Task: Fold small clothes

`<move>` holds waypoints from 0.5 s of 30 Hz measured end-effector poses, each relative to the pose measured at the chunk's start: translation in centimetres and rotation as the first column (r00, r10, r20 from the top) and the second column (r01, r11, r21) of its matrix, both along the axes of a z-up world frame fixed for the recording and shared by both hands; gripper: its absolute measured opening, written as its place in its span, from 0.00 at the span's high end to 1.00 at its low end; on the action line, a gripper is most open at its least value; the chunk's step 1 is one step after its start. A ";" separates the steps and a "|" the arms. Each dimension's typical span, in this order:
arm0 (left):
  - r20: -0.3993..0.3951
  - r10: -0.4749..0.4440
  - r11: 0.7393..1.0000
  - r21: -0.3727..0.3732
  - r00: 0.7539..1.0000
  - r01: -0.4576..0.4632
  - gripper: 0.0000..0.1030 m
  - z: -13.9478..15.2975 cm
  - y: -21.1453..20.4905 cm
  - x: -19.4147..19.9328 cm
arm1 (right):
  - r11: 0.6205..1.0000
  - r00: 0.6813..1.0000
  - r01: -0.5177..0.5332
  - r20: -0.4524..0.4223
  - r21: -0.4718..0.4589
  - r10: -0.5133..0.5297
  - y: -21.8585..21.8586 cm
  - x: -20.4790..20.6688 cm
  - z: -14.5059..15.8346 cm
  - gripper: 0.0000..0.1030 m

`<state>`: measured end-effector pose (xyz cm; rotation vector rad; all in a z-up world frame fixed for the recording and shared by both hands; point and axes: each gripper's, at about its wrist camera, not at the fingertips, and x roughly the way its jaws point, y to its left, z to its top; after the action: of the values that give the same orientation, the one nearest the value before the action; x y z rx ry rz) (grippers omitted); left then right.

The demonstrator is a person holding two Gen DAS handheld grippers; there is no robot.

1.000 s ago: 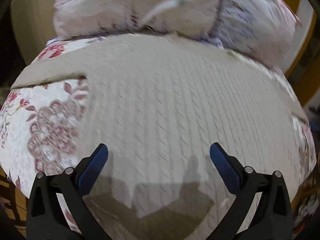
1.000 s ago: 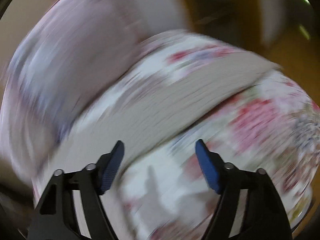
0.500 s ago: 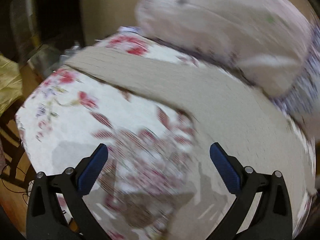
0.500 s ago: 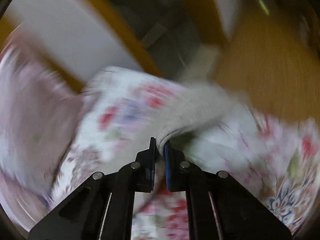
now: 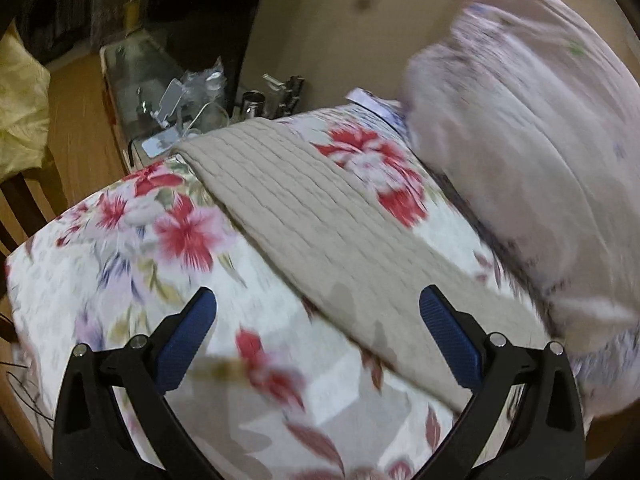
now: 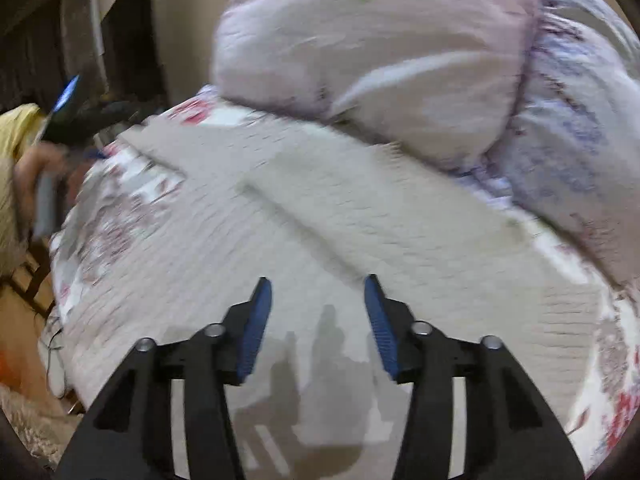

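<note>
A beige cable-knit sweater (image 6: 280, 240) lies spread on a floral bedsheet (image 5: 132, 264). One sleeve is folded across its body (image 6: 360, 208). In the left wrist view its other sleeve (image 5: 304, 224) stretches out flat toward the bed's far corner. My left gripper (image 5: 318, 312) is open and empty above the sheet beside that sleeve. My right gripper (image 6: 318, 300) is open and empty just above the sweater's body.
A bulky pinkish duvet (image 6: 400, 52) is heaped at the head of the bed, touching the sweater's top edge. A cluttered side table (image 5: 176, 100) stands past the bed corner. The person's arm and other gripper (image 6: 52, 148) show at the left.
My right gripper, shut on the sleeve half a second ago, has let it go on the sweater's body and is open. My left gripper has swung left toward the outstretched sleeve.
</note>
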<state>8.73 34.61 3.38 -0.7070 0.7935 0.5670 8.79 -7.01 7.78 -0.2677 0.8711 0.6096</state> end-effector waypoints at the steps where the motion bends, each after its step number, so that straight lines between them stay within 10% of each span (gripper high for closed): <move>1: 0.005 0.012 1.000 -0.020 1.000 -0.012 0.02 -0.2 1.0 0.0 | 1.000 1.000 0.015 -0.013 0.014 -0.015 -0.3 -0.1 -0.1 0.39; 13: 0.078 0.118 0.971 -0.220 0.990 -0.098 0.48 -1.8 7.6 1.5 | 0.903 0.892 0.430 -0.160 0.013 -0.423 -10.4 1.2 -1.0 0.29; 14: 0.065 0.110 0.974 -0.206 0.992 -0.094 0.55 -1.6 7.6 1.8 | 0.900 0.890 0.435 -0.154 0.014 -0.428 -10.4 1.2 -1.0 0.28; 15: 0.053 0.095 0.977 -0.198 0.994 -0.083 0.89 -1.6 7.8 2.2 | 0.898 0.889 0.439 -0.151 0.019 -0.432 -10.7 1.2 -1.0 0.28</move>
<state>10.97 42.37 1.76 -0.9404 0.7689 0.5495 9.94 -17.71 6.81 0.0253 1.0139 0.2306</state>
